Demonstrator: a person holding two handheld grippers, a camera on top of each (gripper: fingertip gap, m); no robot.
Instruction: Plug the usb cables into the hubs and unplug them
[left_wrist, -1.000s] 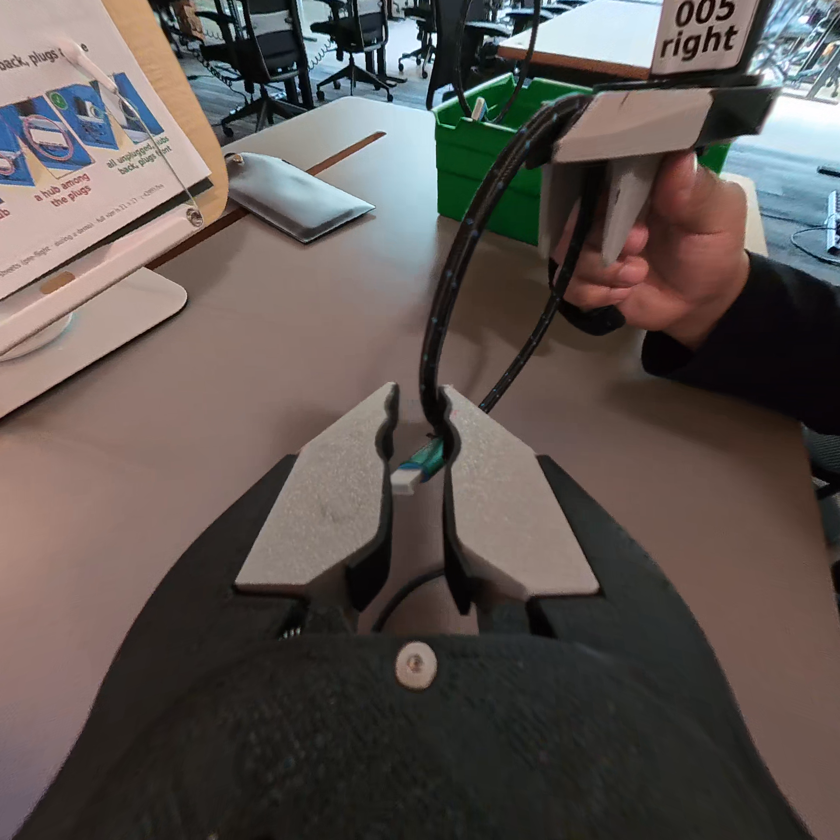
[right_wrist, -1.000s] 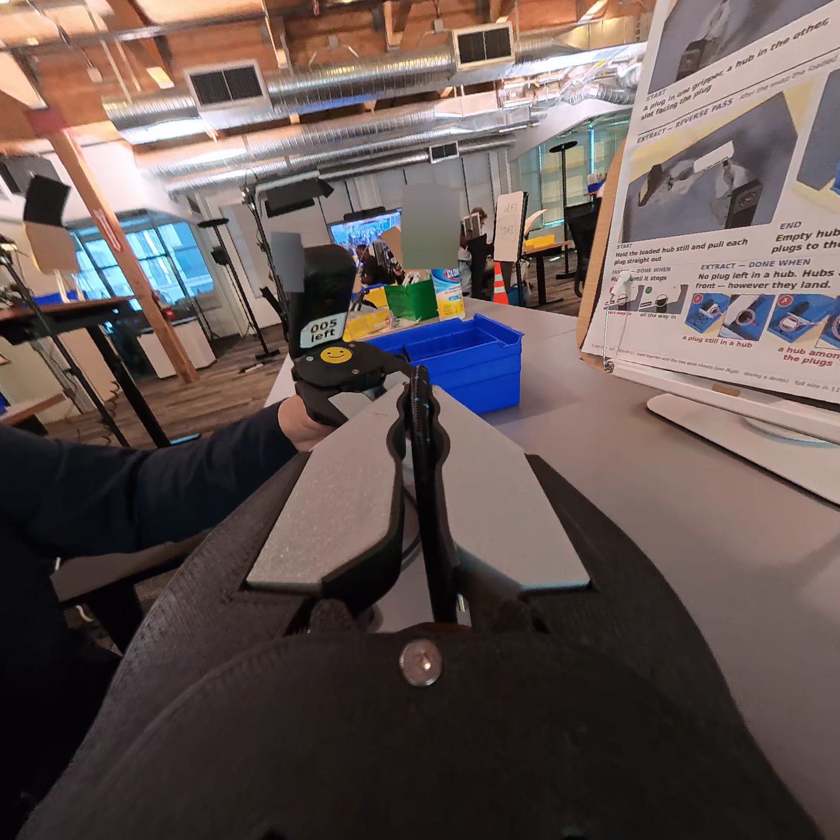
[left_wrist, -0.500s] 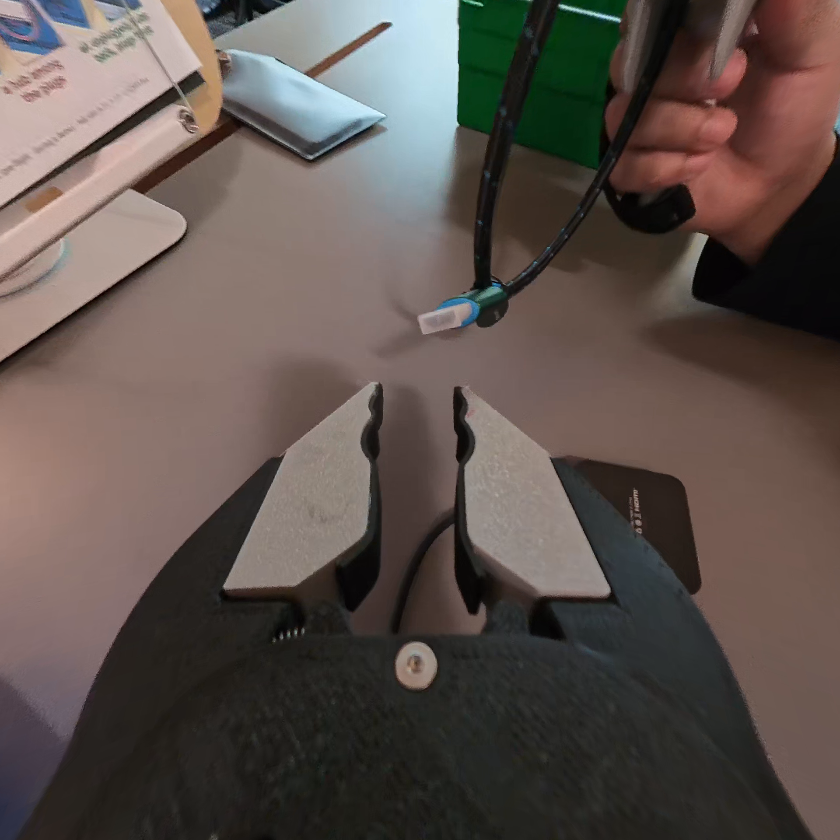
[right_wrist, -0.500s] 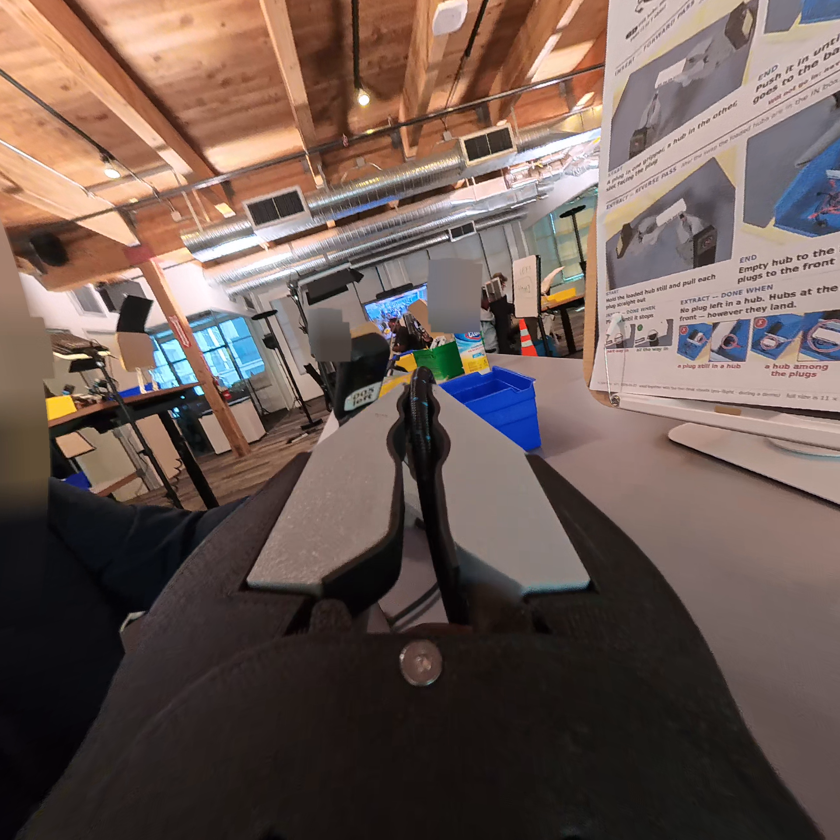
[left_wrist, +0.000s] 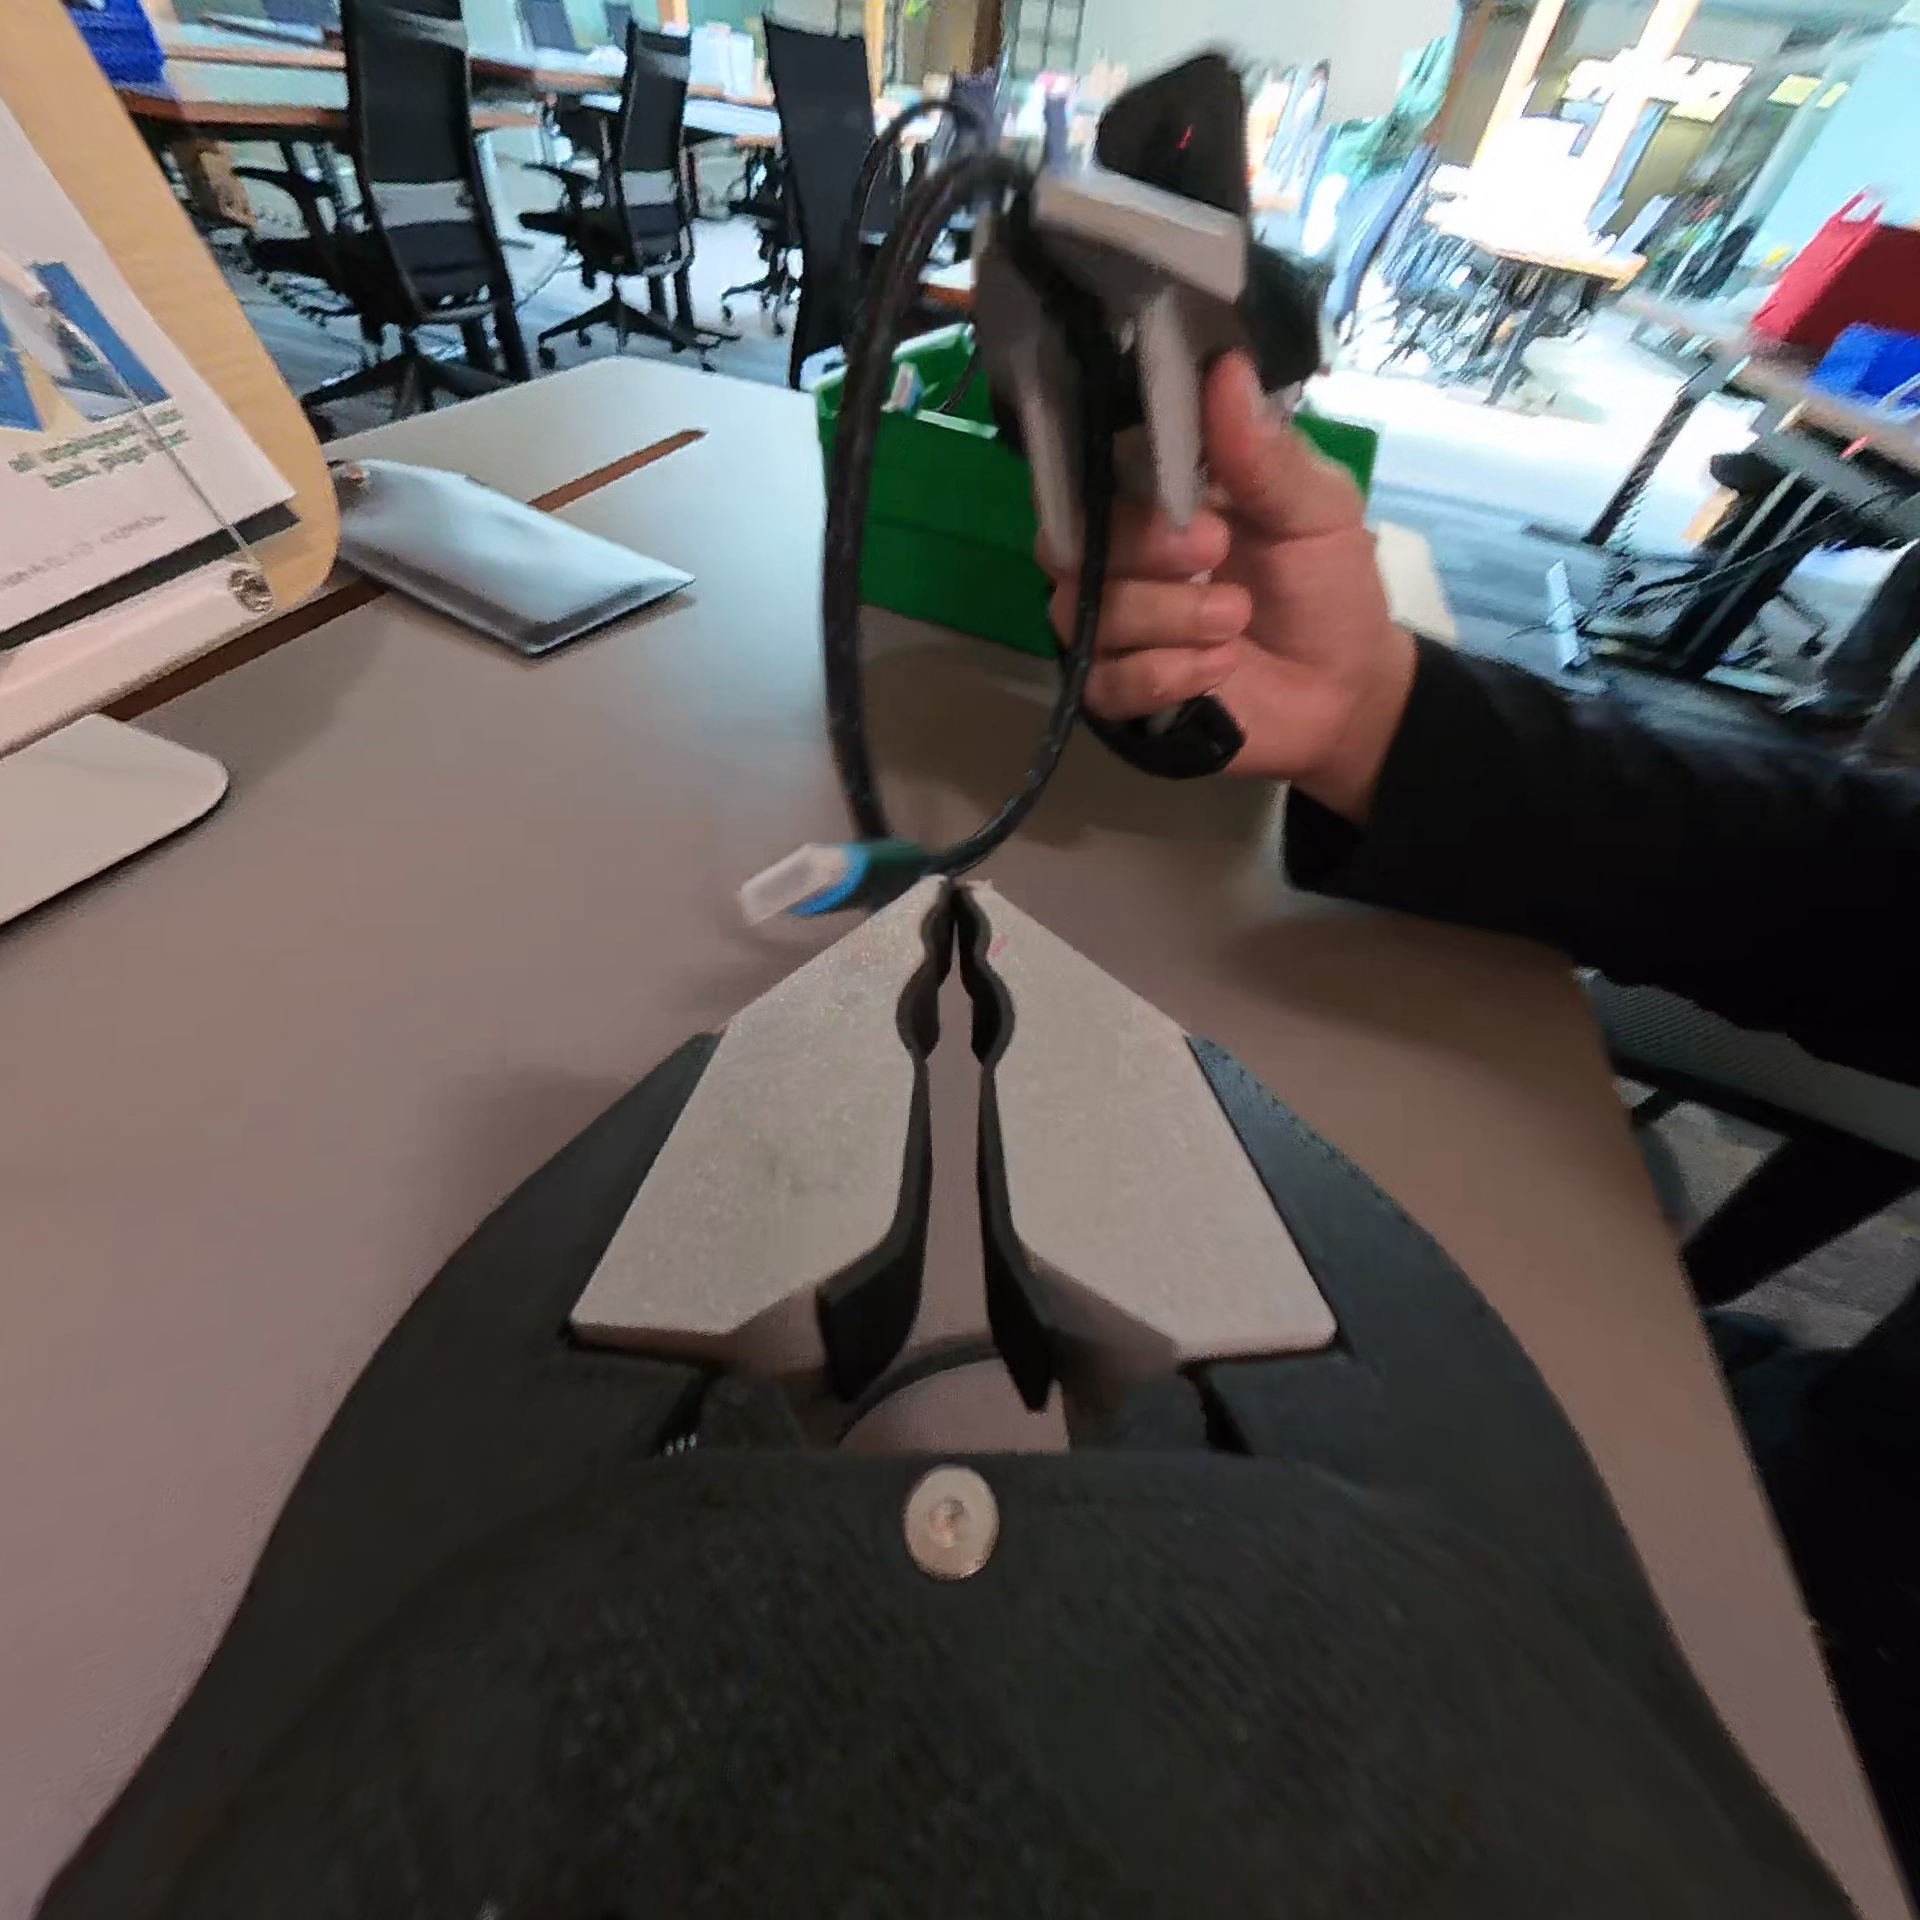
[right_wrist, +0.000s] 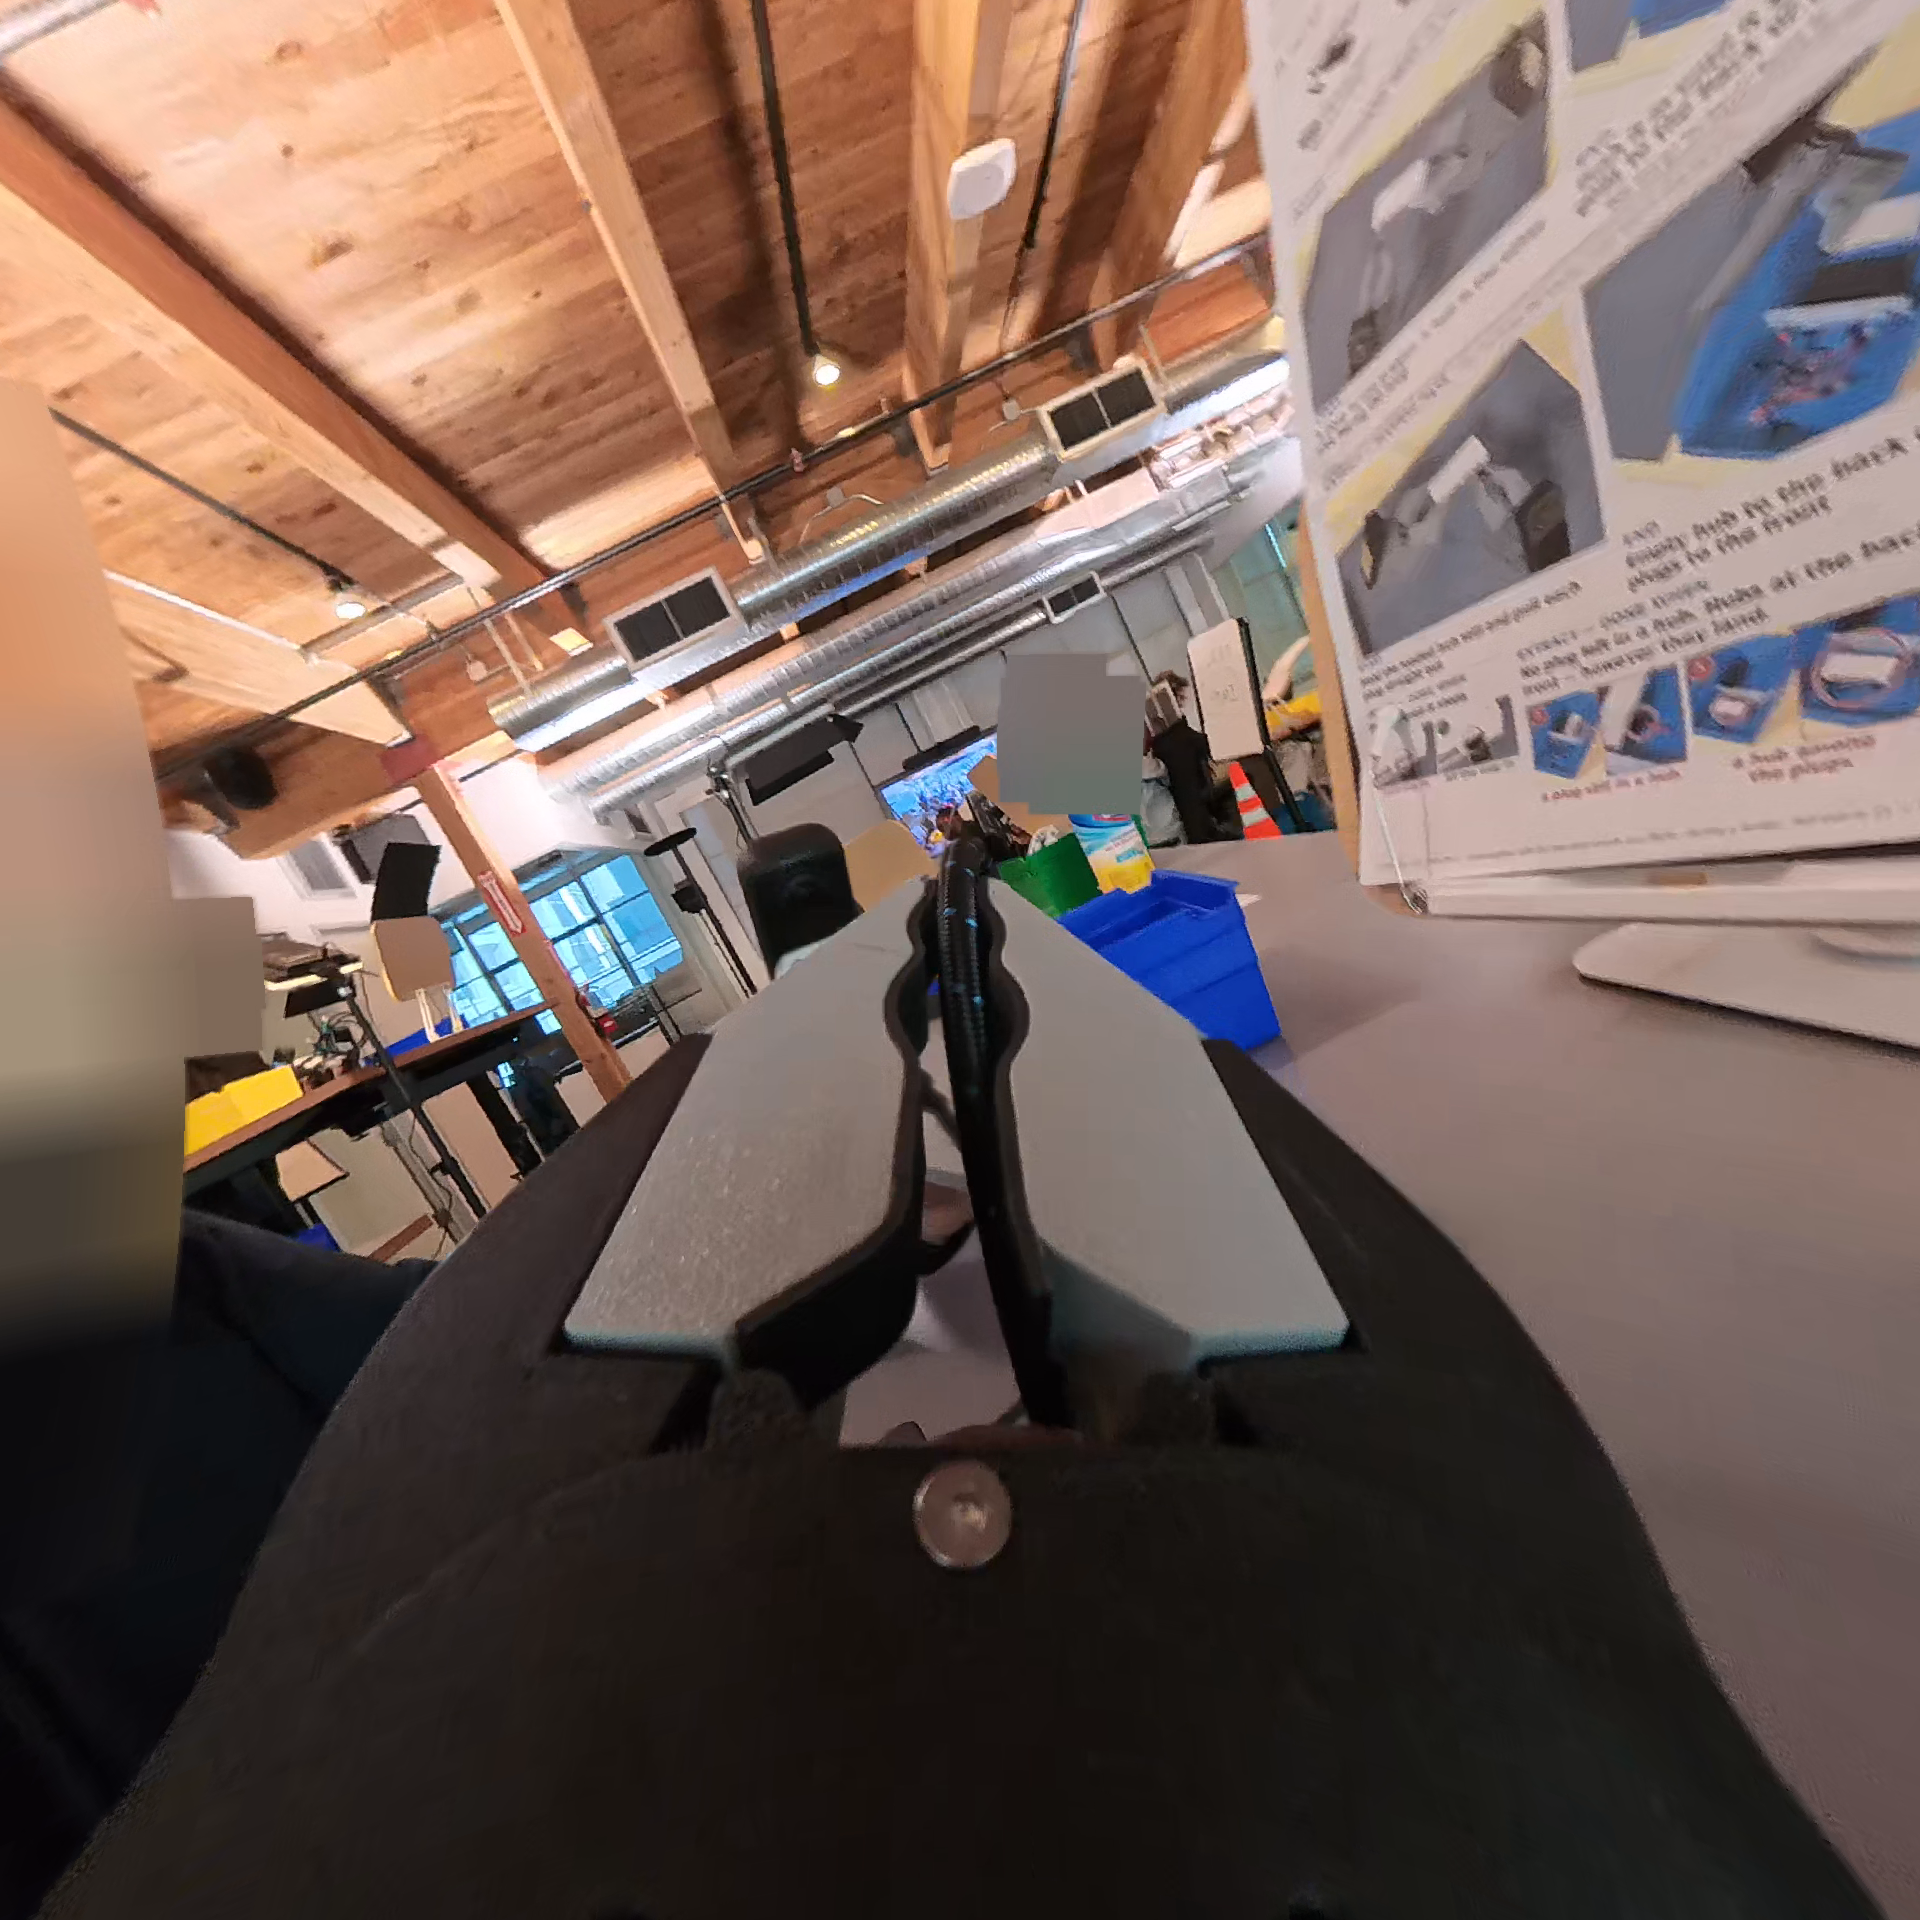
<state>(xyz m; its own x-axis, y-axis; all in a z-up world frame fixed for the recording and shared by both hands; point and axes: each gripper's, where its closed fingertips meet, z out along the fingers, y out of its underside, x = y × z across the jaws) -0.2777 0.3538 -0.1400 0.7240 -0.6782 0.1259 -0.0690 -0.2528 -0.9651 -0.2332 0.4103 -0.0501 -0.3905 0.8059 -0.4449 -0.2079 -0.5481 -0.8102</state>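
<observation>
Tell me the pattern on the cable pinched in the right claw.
Black braid with blue flecks on the cable; right wrist view shows it best.

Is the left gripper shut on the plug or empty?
Empty: the left gripper is shut with nothing between its fingers; the plug hangs just past them.

Left gripper empty, right gripper clamped.

Left gripper: low over the surface, jaws nearly together, only a thin slit at the tips, nothing between them. Right gripper: raised, tilted upward, jaws pinched on a black braided cable running down the slot. In the left wrist view, a hand in a dark sleeve grips the right gripper's handle, fingers wrapped.
</observation>
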